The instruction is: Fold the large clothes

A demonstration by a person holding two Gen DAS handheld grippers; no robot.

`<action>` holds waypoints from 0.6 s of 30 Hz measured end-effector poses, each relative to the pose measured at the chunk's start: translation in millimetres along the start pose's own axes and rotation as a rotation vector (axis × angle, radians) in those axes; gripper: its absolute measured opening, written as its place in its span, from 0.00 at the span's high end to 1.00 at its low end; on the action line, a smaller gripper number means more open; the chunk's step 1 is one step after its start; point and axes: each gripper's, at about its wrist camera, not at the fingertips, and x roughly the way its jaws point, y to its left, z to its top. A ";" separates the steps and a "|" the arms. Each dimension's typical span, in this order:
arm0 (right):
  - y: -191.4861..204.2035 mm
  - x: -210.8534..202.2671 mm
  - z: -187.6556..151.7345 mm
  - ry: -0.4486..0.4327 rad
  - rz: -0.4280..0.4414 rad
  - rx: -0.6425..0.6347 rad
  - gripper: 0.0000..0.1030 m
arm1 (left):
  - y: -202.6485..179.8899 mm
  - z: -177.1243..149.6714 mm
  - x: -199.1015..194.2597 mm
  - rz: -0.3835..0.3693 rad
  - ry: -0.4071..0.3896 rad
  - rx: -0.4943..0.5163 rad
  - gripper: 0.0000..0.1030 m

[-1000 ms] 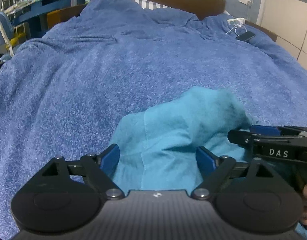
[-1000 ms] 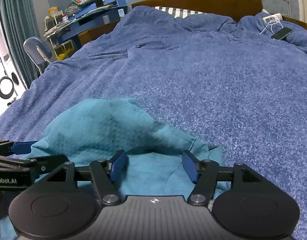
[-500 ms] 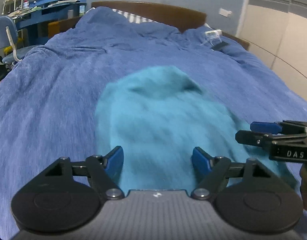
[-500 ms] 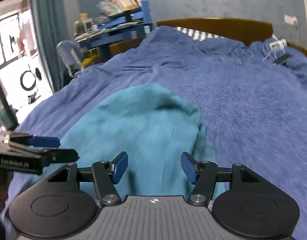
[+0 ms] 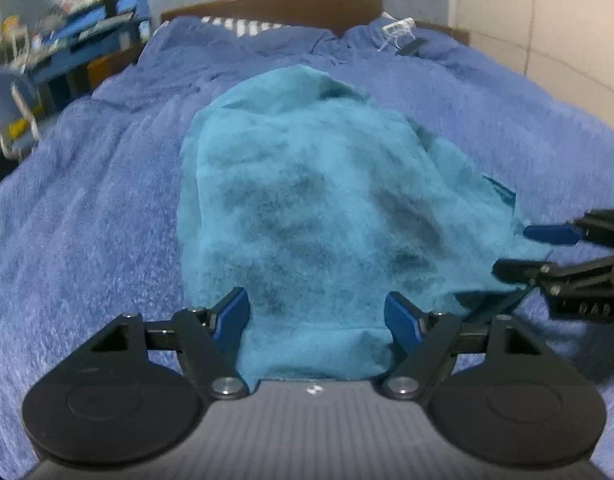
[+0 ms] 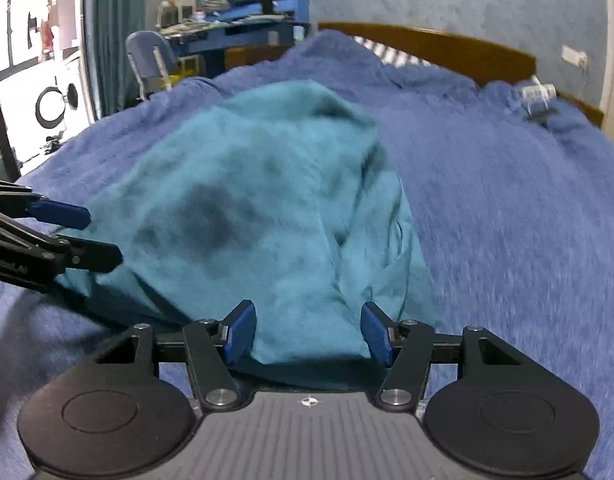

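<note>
Two hand-held grippers in my feeds, both low over the near edge of the bed. The left hand-held gripper (image 5: 315,320) has the near hem of the teal garment (image 5: 307,200) bunched between its blue pads, cloth touching both; its jaws have just been closing a bit and now sit fairly wide, clamped on that thick fold. The right hand-held gripper (image 6: 307,332) is narrower, with another bunch of the same hem pinched between its pads. They sit side by side, and each shows at the edge of the other's view. From the two grips the garment runs away from me as one rumpled, puffed-up mound on the blue blanket (image 5: 87,220), roughly mid-bed, with the far end creased and folded over. The right side of it hangs in loose folds; a darker teal edge shows there. Both views are motion-blurred. Past the garment there is bare blanket up to the brown headboard (image 5: 275,4). A dark phone (image 5: 413,46) and a white charger (image 5: 395,28) lie near the far right corner. Far left: a blue chair (image 6: 147,60), cluttered blue shelving (image 6: 247,20), a washing machine (image 6: 55,100).
</note>
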 end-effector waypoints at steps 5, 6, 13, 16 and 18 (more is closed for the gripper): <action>-5.2 -6.9 -0.2 -0.018 -0.017 0.026 0.41 | 5.5 -2.3 -17.1 -0.020 -0.032 -0.048 0.26; -5.9 -12.3 -1.7 -0.026 -0.020 0.037 0.40 | 6.9 -4.6 -24.6 -0.030 -0.043 -0.052 0.26; -5.4 -41.4 -19.5 -0.013 -0.016 0.064 0.29 | 0.4 -23.4 -54.2 0.003 -0.005 -0.033 0.18; -3.5 -47.0 -22.1 -0.012 -0.019 0.060 0.22 | 3.0 -27.4 -53.3 0.008 0.038 -0.058 0.15; -3.8 -46.5 -22.9 -0.003 -0.026 0.070 0.21 | 4.4 -32.8 -49.3 0.015 0.076 -0.070 0.15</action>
